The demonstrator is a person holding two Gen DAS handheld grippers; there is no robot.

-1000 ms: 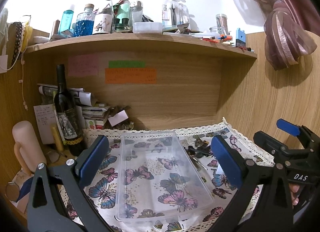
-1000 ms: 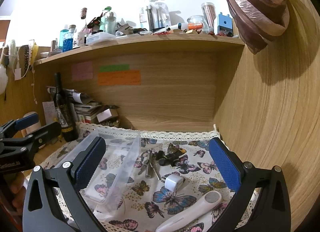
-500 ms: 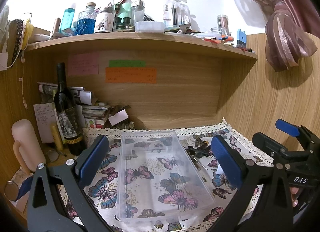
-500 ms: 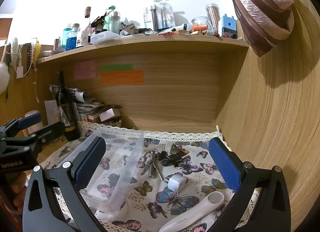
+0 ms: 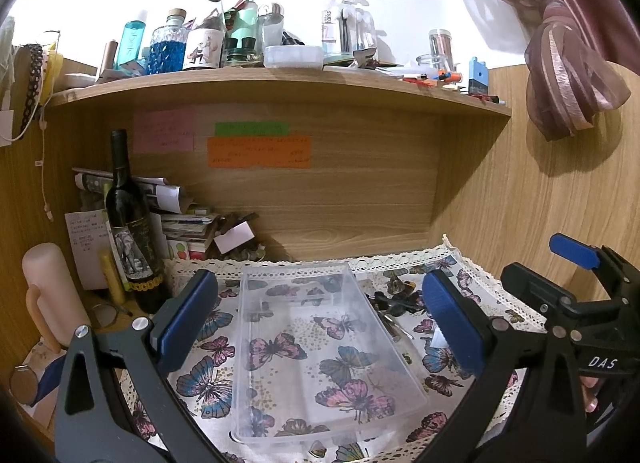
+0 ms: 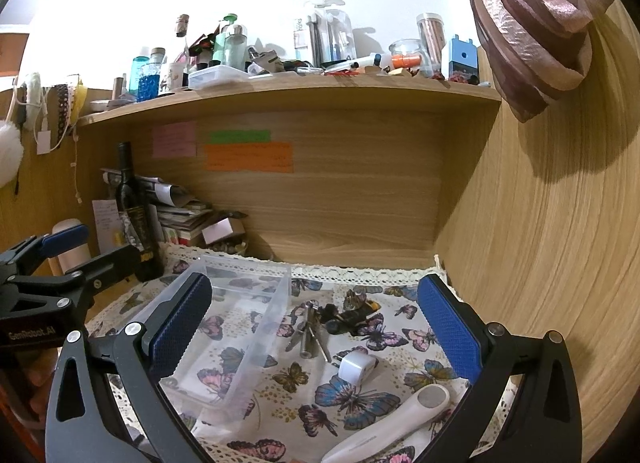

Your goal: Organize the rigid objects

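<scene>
Left wrist view: low over near edge of the butterfly cloth point(image 5: 208, 383), facing far toward the wooden back panel point(image 5: 352, 191); clear plastic bin point(image 5: 320, 343) sits close, centred between its fingers.

Right wrist view: set further right, same heading, hard against the right side wall point(image 6: 552, 255); the bin point(image 6: 236, 327) falls left of centre.

Both views share the cloth, bin, back panel, cluttered shelf point(image 6: 288, 91) and wine bottle point(image 5: 130, 223). Each view catches the other gripper at its edge.

Clear tray point(image 5: 320, 343) lies on the tablecloth point(image 6: 360, 391) at left. Right of it — metal tools point(image 6: 310, 333) far, charger plug point(image 6: 357, 366) nearer, handheld device point(image 6: 394, 419) nearest. Bottle point(image 5: 130, 231) stands far left — paper stack point(image 5: 180, 219) behind it.
</scene>
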